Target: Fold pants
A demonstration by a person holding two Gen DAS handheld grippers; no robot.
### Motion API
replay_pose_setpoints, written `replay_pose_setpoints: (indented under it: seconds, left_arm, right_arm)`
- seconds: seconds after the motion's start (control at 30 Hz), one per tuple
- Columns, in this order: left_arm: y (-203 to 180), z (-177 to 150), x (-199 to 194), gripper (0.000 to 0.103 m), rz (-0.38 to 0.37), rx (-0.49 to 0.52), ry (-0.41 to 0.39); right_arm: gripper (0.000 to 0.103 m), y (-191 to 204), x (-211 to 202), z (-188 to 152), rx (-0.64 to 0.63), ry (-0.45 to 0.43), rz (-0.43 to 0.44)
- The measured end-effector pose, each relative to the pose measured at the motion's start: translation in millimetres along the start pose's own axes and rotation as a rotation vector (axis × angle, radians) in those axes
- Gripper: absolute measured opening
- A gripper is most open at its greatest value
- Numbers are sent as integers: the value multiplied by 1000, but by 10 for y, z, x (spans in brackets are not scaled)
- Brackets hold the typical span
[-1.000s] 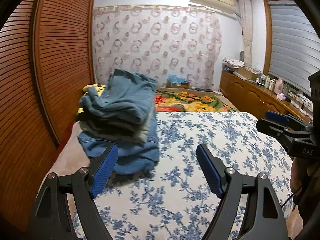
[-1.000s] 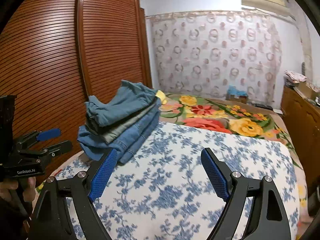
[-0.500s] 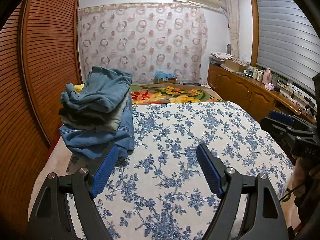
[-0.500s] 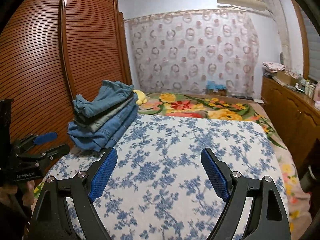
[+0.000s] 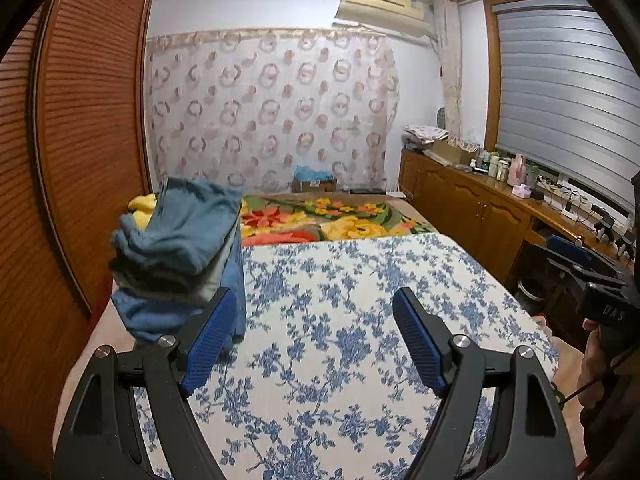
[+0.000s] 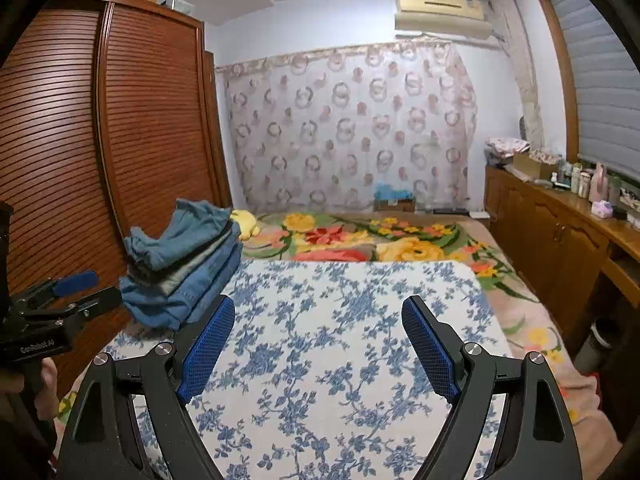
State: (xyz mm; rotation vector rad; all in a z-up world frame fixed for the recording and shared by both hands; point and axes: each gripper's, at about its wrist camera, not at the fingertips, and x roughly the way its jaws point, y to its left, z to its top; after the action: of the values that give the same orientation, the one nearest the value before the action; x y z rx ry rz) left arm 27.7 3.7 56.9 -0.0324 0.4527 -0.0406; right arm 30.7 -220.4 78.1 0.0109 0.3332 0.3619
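A stack of folded pants (image 5: 176,256), blue denim with a grey pair between, sits at the left edge of the bed on the blue-flowered white sheet (image 5: 340,320). It also shows in the right wrist view (image 6: 180,272). My left gripper (image 5: 314,320) is open and empty, held above the sheet, just right of the stack. My right gripper (image 6: 318,328) is open and empty above the middle of the sheet. Each gripper shows at the edge of the other's view: the right gripper (image 5: 576,264), the left gripper (image 6: 76,292).
A brown slatted wardrobe (image 6: 100,152) runs along the left of the bed. A bright floral blanket (image 6: 360,240) covers the far end. A wooden cabinet (image 5: 480,208) with bottles stands on the right under a shuttered window. A patterned curtain hangs behind.
Both grippers have drawn back and risen from the bed, so the stack looks smaller and farther. Both stay open and empty.
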Motion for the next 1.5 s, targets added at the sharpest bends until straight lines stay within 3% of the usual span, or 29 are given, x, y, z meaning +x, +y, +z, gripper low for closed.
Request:
replay_pose_setpoints:
  seconds: [0.3, 1.5]
  left_arm:
    - [-73, 113, -112, 81, -3, 11, -33]
    - [-64, 112, -132, 81, 0, 12, -36]
  right_arm:
    - [87, 39, -145, -60, -8, -43, -28]
    - [87, 22, -132, -43, -13, -40, -29]
